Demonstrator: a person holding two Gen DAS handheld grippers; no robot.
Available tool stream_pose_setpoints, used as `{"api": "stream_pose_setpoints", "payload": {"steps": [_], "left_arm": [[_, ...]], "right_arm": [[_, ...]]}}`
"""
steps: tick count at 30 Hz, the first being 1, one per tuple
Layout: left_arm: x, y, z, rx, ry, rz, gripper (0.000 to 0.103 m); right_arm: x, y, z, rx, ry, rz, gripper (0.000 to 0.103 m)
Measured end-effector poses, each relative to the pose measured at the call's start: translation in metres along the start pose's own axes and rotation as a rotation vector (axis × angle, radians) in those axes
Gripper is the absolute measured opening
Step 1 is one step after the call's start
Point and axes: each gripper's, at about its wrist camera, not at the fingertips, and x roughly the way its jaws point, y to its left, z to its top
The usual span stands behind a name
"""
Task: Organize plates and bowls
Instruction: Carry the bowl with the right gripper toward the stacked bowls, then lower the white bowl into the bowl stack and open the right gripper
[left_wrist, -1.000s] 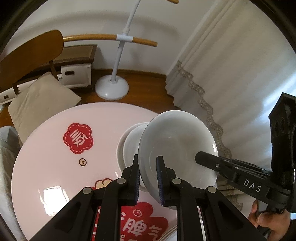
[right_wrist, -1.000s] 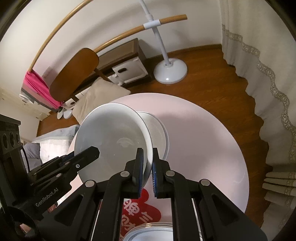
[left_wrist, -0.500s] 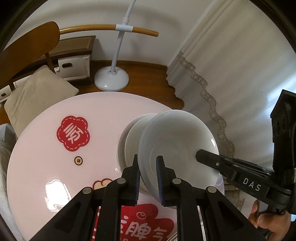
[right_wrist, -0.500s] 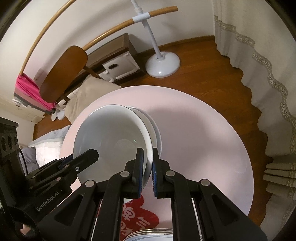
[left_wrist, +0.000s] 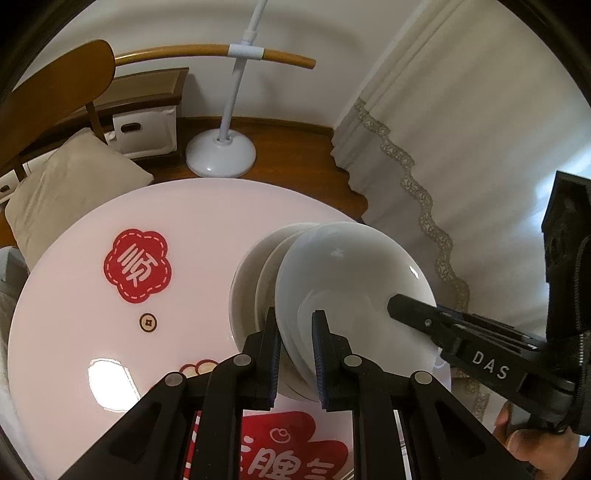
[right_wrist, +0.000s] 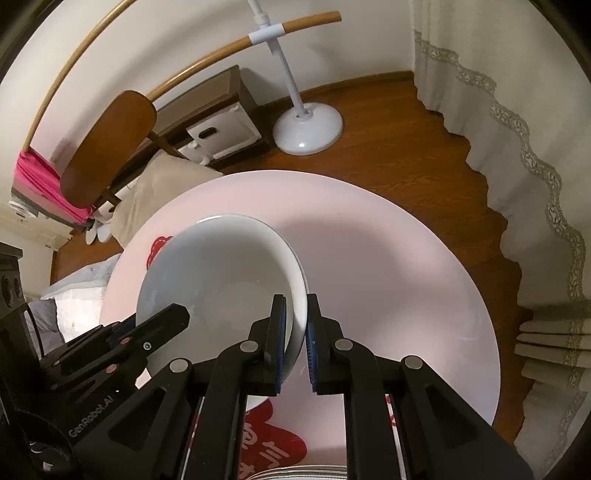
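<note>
A white bowl (left_wrist: 351, 269) (right_wrist: 221, 273) is held tilted by both grippers just over a stack of white bowls (left_wrist: 247, 288) on the round pink table (left_wrist: 74, 295). My left gripper (left_wrist: 295, 314) is shut on the bowl's near rim; in the right wrist view it shows at the lower left (right_wrist: 177, 314). My right gripper (right_wrist: 295, 299) has the opposite rim between its pads and its jaws are opening slightly; in the left wrist view it reaches in from the right (left_wrist: 402, 306). In the right wrist view the held bowl hides almost all of the stack.
Red printed patches mark the table (right_wrist: 388, 277). A stack of plates (right_wrist: 303, 472) peeks in at the bottom edge. Beyond the table are a wooden chair (left_wrist: 48, 92) with a cushion (left_wrist: 70, 184), a white stand base (left_wrist: 221, 153) and a curtain (left_wrist: 461, 147).
Both grippers have sunk with the bowl toward the stack. In the right wrist view the bowls underneath, visible before beside the held bowl, are now almost covered by it.
</note>
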Motion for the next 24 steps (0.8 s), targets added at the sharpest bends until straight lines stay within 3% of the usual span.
{"api": "stream_pose_setpoints", "payload": {"steps": [9,12,16,24], "left_arm": [[-0.002,0.007,0.000,-0.009,-0.010,-0.004,0.011],[-0.003,0.009,0.000,-0.017,-0.012,-0.002,0.012],[-0.005,0.012,-0.001,-0.019,-0.015,-0.002,0.012],[-0.010,0.016,-0.002,-0.031,-0.004,-0.014,0.020]], "right_arm": [[0.009,-0.003,-0.001,0.033,0.011,-0.006,0.016],[0.011,-0.004,-0.003,0.041,0.013,-0.012,0.023],[0.017,-0.010,-0.002,0.076,0.023,0.023,0.025],[0.020,-0.010,-0.003,0.096,0.022,0.040,0.031]]}}
